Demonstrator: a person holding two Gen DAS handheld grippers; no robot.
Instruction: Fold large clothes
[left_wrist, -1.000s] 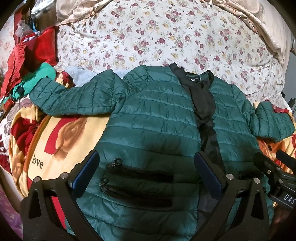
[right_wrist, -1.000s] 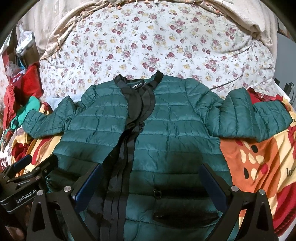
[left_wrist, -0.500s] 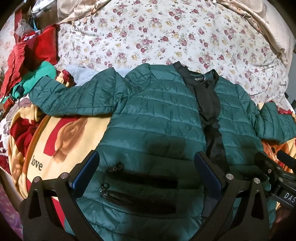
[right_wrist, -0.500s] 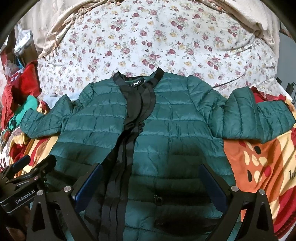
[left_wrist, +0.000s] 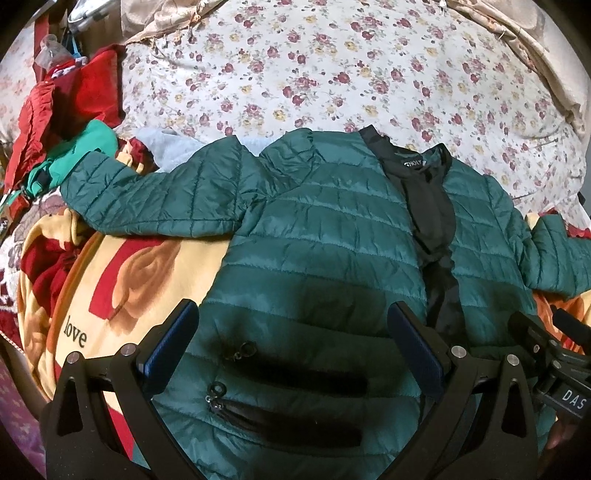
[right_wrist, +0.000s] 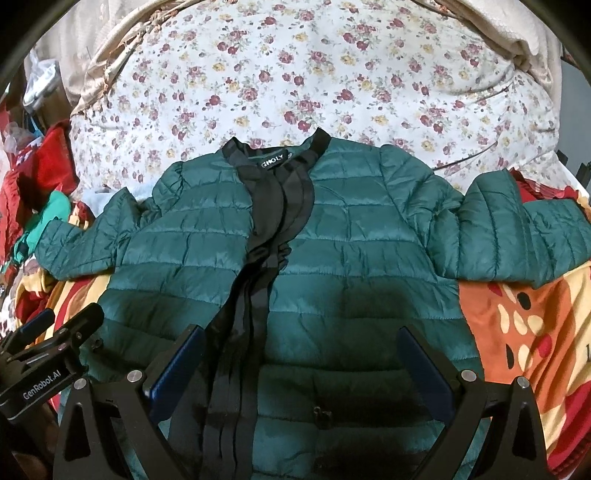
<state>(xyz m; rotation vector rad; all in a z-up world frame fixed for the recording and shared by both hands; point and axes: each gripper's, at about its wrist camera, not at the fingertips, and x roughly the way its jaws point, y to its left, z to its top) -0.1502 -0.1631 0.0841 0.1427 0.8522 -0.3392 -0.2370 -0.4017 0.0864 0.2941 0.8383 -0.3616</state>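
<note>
Currently | green jacket (left_wrist: 325, 236) laid flat, front up, across frame centre, both sleeves spread | left gripper (left_wrist: 291, 347) and right gripper (right_wrist: 299, 363) held apart above the hem — nothing gripped | risk: slippery quilted shell could be lost from 2 pads mid-fold.

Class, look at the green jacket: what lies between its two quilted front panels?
In the right wrist view, a black placket strip runs down the green jacket between the panels, from collar to hem.
</note>
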